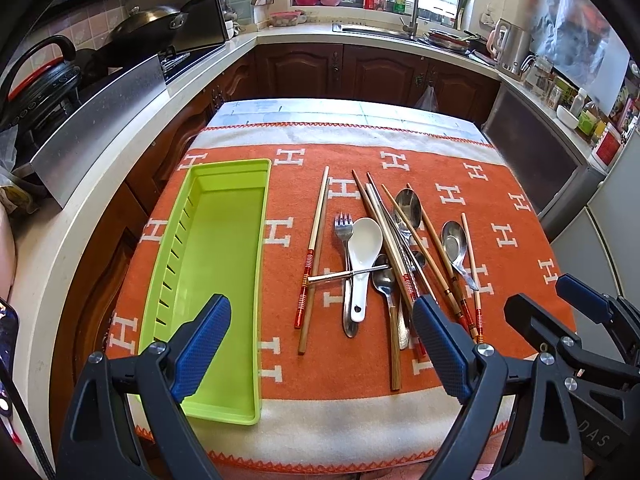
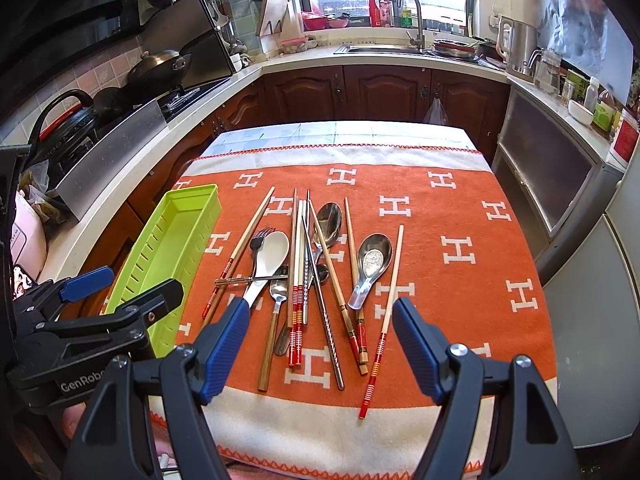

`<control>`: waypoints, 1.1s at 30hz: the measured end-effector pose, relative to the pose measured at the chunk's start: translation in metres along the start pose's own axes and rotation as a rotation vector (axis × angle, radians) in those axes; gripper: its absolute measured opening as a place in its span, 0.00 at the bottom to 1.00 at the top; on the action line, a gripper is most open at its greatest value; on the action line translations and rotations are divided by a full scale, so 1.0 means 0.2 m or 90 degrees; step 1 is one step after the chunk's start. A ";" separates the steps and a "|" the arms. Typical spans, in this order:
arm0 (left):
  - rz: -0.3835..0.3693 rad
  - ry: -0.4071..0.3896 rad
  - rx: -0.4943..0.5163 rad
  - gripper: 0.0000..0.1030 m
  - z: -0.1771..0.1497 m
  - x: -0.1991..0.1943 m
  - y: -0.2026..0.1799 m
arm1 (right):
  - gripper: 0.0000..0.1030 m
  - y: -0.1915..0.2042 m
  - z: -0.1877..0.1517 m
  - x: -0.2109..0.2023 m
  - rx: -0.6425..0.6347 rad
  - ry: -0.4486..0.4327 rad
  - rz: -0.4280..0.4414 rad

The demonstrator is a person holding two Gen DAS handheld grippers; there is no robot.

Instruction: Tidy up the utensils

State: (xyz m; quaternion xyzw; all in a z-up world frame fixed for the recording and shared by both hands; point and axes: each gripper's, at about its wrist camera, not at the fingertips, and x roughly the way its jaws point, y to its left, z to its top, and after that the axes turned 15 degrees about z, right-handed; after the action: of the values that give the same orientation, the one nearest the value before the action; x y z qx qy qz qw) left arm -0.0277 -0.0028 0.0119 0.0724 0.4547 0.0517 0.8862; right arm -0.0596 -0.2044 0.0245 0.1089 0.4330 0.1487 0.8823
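Left gripper (image 1: 320,344) spread wide and empty, hovering over the near end of green tray (image 1: 224,240) and the orange cloth (image 1: 500,200). Right gripper (image 2: 320,344) likewise gaping, holding nothing, poised above the near ends of the utensil pile (image 2: 308,272). Pile just right of the tray: crossed chopsticks over spoons, white ceramic spoon (image 1: 362,248) beside a fork (image 1: 343,226).
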 end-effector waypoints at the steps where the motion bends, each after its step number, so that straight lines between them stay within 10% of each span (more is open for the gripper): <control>1: 0.000 0.001 0.000 0.89 0.00 0.00 0.00 | 0.72 0.00 0.00 0.00 0.001 0.000 0.000; 33: -0.076 0.039 0.077 0.92 0.23 0.13 -0.18 | 0.62 -0.28 0.09 0.06 0.064 0.018 0.031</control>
State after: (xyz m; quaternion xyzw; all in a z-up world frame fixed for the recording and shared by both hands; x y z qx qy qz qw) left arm 0.0260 -0.0371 0.0108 0.0970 0.4874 -0.0270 0.8674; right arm -0.0291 -0.2542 0.0093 0.1612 0.4495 0.1499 0.8657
